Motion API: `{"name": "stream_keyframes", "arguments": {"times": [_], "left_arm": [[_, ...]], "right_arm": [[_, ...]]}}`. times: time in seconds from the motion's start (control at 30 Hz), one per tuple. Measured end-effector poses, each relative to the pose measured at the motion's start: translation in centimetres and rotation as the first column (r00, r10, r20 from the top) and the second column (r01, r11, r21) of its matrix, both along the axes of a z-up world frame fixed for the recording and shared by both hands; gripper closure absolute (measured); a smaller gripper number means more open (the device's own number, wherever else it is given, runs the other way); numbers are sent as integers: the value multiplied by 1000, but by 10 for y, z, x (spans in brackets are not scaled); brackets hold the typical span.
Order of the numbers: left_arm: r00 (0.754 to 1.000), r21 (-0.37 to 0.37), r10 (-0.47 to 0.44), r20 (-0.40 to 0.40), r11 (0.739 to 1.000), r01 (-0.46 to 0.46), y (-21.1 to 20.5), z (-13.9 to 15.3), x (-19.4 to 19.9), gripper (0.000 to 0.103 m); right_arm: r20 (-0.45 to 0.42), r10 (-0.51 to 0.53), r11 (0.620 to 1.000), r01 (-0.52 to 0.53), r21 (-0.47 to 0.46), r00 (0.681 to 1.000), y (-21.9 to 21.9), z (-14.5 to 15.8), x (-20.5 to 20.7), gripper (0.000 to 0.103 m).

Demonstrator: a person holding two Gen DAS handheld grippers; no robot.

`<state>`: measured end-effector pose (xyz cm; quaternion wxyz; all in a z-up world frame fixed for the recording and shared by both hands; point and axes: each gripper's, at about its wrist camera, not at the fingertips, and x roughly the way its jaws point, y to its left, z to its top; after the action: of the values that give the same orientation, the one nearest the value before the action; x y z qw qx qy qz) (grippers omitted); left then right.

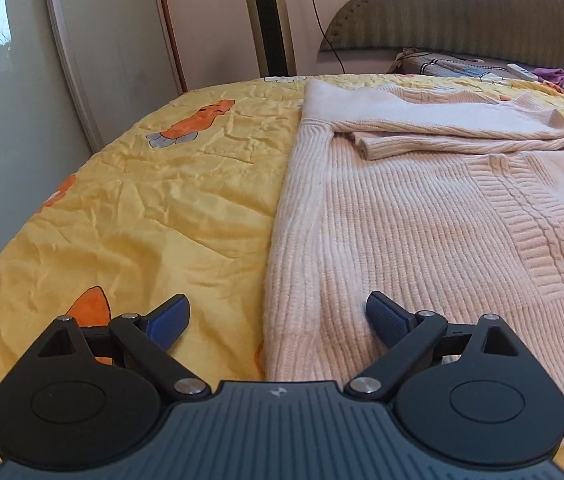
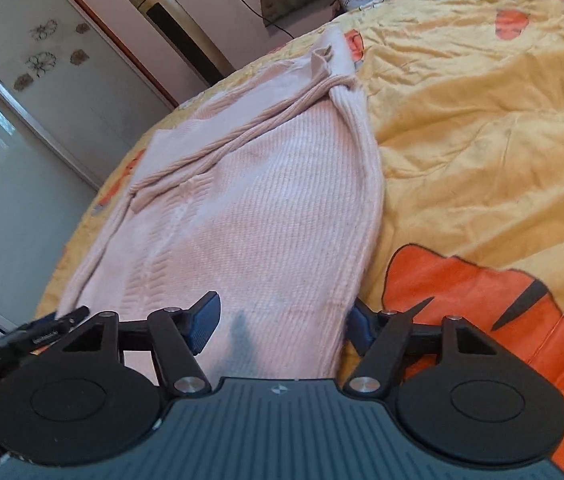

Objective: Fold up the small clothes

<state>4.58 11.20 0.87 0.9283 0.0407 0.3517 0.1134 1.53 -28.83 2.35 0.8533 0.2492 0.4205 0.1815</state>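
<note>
A pale pink ribbed knit sweater (image 1: 421, 216) lies flat on a crinkled yellow quilt printed with orange carrots (image 1: 154, 208), its sleeves already folded across the chest and its hem nearest the cameras. The left gripper (image 1: 278, 316) hovers at the hem's left corner with its blue-padded jaws spread wide, one pad over the quilt and one over the knit, holding nothing. The right gripper (image 2: 282, 320) sits at the hem's right corner with the sweater's edge between its jaws; one blue pad is against the knit and the other is half hidden behind the fabric, so a firm grip cannot be confirmed. The likely risk is an uneven fold: if one side grips while the other is open, lifting would drag the hem askew and spill the folded sleeves. A pad could also pinch the loose quilt along with the knit. Beyond stand a padded grey-green headboard (image 1: 461, 12) and a tall gold tower fan (image 1: 270, 16).
</note>
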Motion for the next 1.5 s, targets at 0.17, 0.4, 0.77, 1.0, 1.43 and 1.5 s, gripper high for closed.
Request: {"name": "stream_keyframes", "arguments": {"times": [0.17, 0.4, 0.77, 1.0, 1.43, 1.5], "left_arm": [[1000, -44, -13, -19, 999, 12, 5, -1, 6, 8], [998, -271, -60, -23, 961, 52, 21, 3, 7, 72], [998, -499, -33, -49, 867, 4, 55, 1, -1, 88], [995, -453, -87, -51, 890, 54, 52, 10, -10, 66], [990, -272, -133, -35, 955, 118, 17, 5, -17, 70], [991, -288, -130, -36, 951, 115, 19, 6, -16, 72]], "right_arm": [[8, 21, 1000, -22, 21, 1000, 7, -3, 2, 36], [-65, -37, 994, 43, 96, 997, -5, -17, 8, 91], [-34, -105, 993, 107, 53, 994, -39, 9, 0, 94], [-91, -80, 987, 92, 133, 993, -24, -11, -4, 54], [-30, -62, 997, 63, 52, 998, -2, -6, -2, 43], [-3, -107, 994, 107, 37, 994, 1, -6, -3, 45]]}}
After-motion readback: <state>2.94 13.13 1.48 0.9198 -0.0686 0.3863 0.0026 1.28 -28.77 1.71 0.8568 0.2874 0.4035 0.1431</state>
